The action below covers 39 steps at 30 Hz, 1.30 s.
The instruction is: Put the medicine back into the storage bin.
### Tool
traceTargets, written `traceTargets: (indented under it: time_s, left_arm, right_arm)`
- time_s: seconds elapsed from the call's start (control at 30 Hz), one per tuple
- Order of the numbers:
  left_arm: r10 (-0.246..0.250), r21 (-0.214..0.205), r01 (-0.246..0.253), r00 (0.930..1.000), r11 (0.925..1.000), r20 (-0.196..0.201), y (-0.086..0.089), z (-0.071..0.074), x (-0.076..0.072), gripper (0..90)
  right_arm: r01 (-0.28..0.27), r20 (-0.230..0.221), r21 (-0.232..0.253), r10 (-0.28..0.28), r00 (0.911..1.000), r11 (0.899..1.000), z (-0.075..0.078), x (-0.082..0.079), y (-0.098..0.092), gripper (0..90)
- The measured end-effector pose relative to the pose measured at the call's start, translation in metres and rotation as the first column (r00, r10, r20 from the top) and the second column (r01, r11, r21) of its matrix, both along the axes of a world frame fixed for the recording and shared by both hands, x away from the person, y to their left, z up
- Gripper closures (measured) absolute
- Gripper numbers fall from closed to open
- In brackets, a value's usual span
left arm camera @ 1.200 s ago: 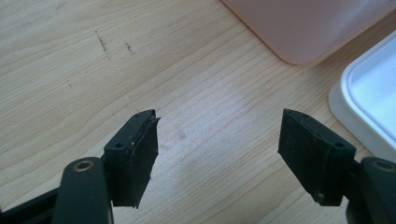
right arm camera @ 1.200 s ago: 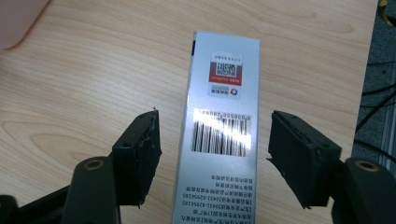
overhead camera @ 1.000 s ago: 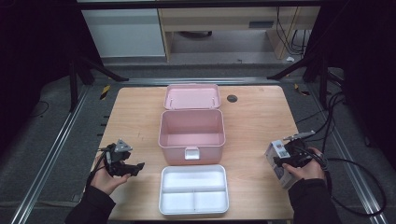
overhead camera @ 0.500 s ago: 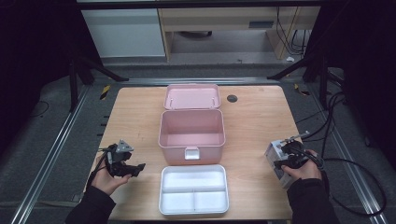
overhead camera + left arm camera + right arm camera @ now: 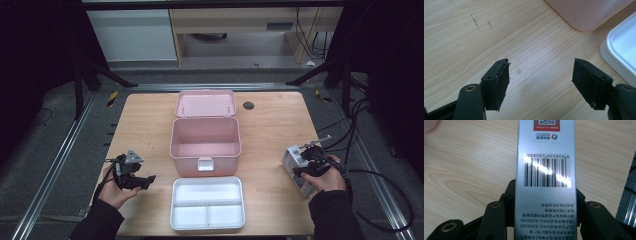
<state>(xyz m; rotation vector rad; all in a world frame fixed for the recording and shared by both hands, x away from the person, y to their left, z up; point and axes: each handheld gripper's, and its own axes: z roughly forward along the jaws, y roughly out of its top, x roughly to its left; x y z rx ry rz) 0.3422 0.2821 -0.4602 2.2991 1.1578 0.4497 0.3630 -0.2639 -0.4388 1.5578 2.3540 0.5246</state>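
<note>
A silver carton [image 5: 545, 170] with a barcode and a red label lies on the wooden table near its right edge [image 5: 296, 161]. My right gripper [image 5: 310, 167] is over it, and in the right gripper view [image 5: 545, 193] its jaws have just been closing, with the pads now against the carton's two long sides. At the table's left, my left gripper [image 5: 142, 181] rests in the hand. Its jaws stand wide apart over bare wood with nothing between them [image 5: 541, 77].
An open pink storage box [image 5: 187, 151] sits mid-table, its lid [image 5: 205, 103] laid back behind it. A white divided tray [image 5: 175, 200] lies in front of it. Their corners, pink box [image 5: 586, 12] and tray [image 5: 621, 45], lie ahead of the left jaws. A dark round grommet [image 5: 248, 105] is at the back.
The right hand has shifted slightly toward the near edge and its jaws have narrowed onto the silver carton. The left hand and gripper have stayed put.
</note>
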Motion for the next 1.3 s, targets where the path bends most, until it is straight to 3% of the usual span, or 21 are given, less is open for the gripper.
traceTargets:
  time_s: [0.37, 0.57, 0.93, 1.3]
  left_arm:
    - [0.005, -0.004, -0.005, 1.0, 1.0, 0.0, 0.0, -0.001, 0.001, 29.4]
    - [0.004, -0.001, -0.004, 1.0, 1.0, -0.009, 0.0, -0.003, 0.001, 29.2]
    - [0.0, 0.003, 0.0, 0.9998, 1.0, -0.02, 0.0, -0.005, 0.002, 29.0]
    - [-0.007, 0.005, 0.008, 0.9997, 1.0, -0.022, -0.002, -0.006, 0.002, 29.1]
  right_arm:
    - [-0.062, 0.093, 0.07, 0.055, 0.9942, 0.996, 0.045, 0.008, 0.016, 55.8]
    - [-0.082, 0.14, 0.084, 0.07, 0.9876, 0.993, 0.07, 0.018, 0.031, 55.8]
    - [-0.143, 0.177, 0.101, 0.124, 0.9764, 0.985, 0.108, 0.04, 0.055, 56.0]
    - [-0.224, 0.219, 0.104, 0.197, 0.9556, 0.969, 0.137, 0.059, 0.094, 56.0]
